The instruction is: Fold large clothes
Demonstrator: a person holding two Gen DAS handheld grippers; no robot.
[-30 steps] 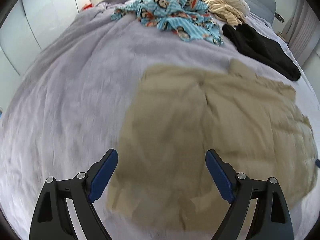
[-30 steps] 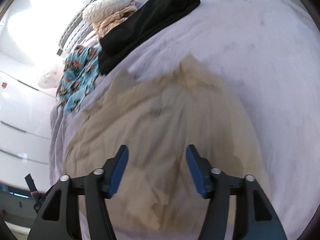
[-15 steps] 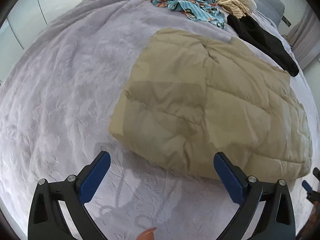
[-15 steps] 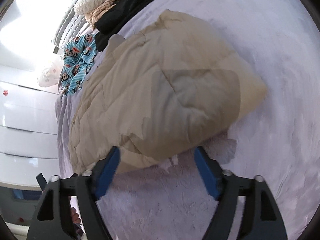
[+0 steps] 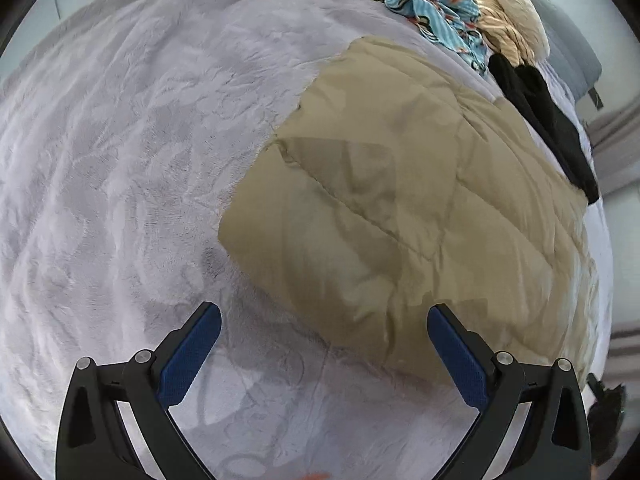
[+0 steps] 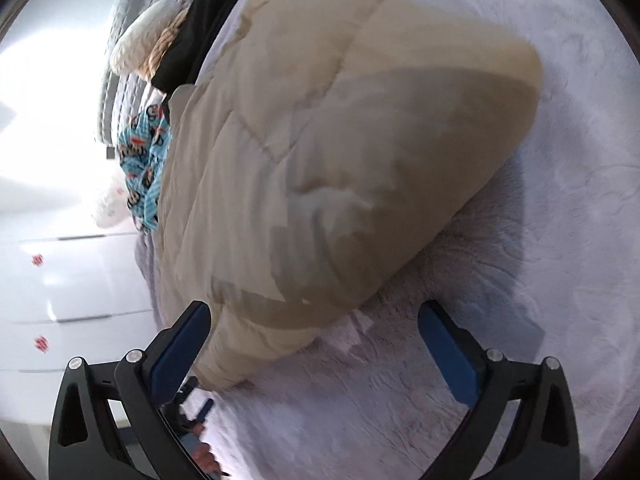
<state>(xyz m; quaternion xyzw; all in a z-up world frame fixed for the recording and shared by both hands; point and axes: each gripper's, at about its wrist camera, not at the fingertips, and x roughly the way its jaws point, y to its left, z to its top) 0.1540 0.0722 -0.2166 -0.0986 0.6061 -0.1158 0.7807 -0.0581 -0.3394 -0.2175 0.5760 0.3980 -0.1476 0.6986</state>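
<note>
Both jaws just opened wide: left hand-held gripper (image 5: 324,354) and right hand-held gripper (image 6: 314,350) empty. Puffy beige quilted jacket (image 5: 408,208) lies folded mid-bed on lilac plush bedspread (image 5: 120,160), near its front edge. This fold looks complete.

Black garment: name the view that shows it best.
Left wrist view: the black garment lies sharp along the beige quilted coat's far edge. Right wrist view shows only a blurred strip at the top.

A puffy, quilted beige jacket (image 5: 420,216) lies folded into a thick, rounded-cornered bundle on the pale lilac blanket (image 5: 132,160), its stitched seams showing on top, touched by nothing.
</note>
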